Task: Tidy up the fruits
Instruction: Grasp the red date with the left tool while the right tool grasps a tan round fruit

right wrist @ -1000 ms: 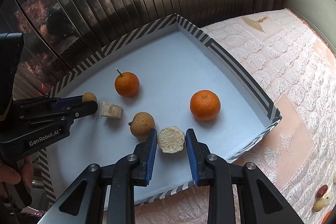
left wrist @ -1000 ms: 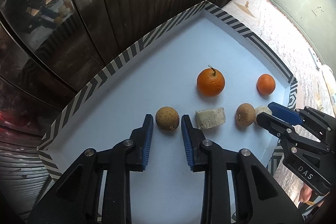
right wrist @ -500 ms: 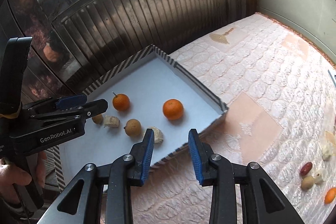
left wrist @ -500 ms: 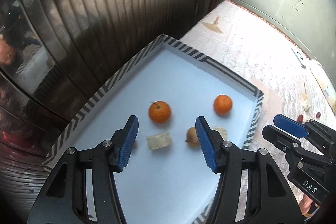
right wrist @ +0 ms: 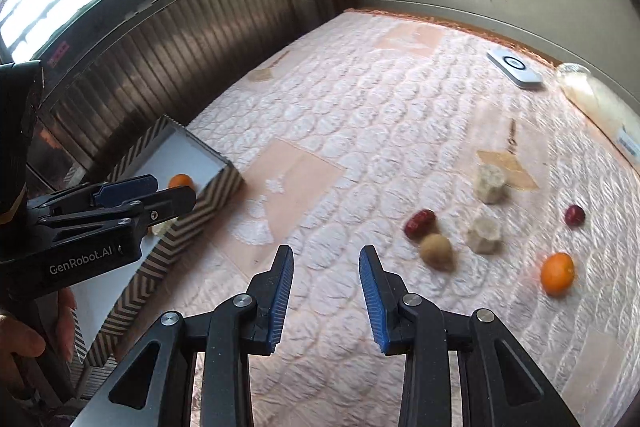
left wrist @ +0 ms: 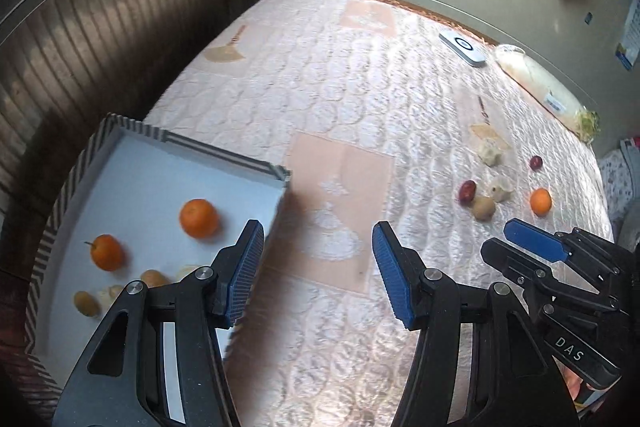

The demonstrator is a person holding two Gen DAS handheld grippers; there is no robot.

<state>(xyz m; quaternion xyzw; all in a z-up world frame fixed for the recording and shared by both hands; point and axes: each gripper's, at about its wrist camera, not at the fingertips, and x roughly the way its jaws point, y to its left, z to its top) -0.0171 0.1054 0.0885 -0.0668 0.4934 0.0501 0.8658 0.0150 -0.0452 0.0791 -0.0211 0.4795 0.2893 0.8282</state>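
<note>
A shallow striped-rim tray point(left wrist: 224, 151) lies at the left of the quilted bed and holds two oranges point(left wrist: 199, 218), brown round fruits point(left wrist: 86, 303) and pale chunks. It also shows in the right wrist view point(right wrist: 208, 203). Loose on the bed at the right lie an orange point(right wrist: 557, 274), a brown round fruit point(right wrist: 435, 247), two red dates point(right wrist: 419, 223), and pale chunks point(right wrist: 485, 235). My left gripper point(left wrist: 318, 269) is open and empty, high above the tray's right edge. My right gripper point(right wrist: 325, 285) is open and empty above the bed, left of the loose fruit.
A white flat device point(right wrist: 515, 66) and a long bagged item point(left wrist: 544, 91) lie near the far wall. A dark slatted wall point(right wrist: 180, 39) runs behind the tray. A peach patch point(left wrist: 340, 203) marks the quilt beside the tray.
Both grippers have lifted away from the tray and swung right toward the open bed. The left gripper's jaws have opened wider. The loose fruit at the right has come into view.
</note>
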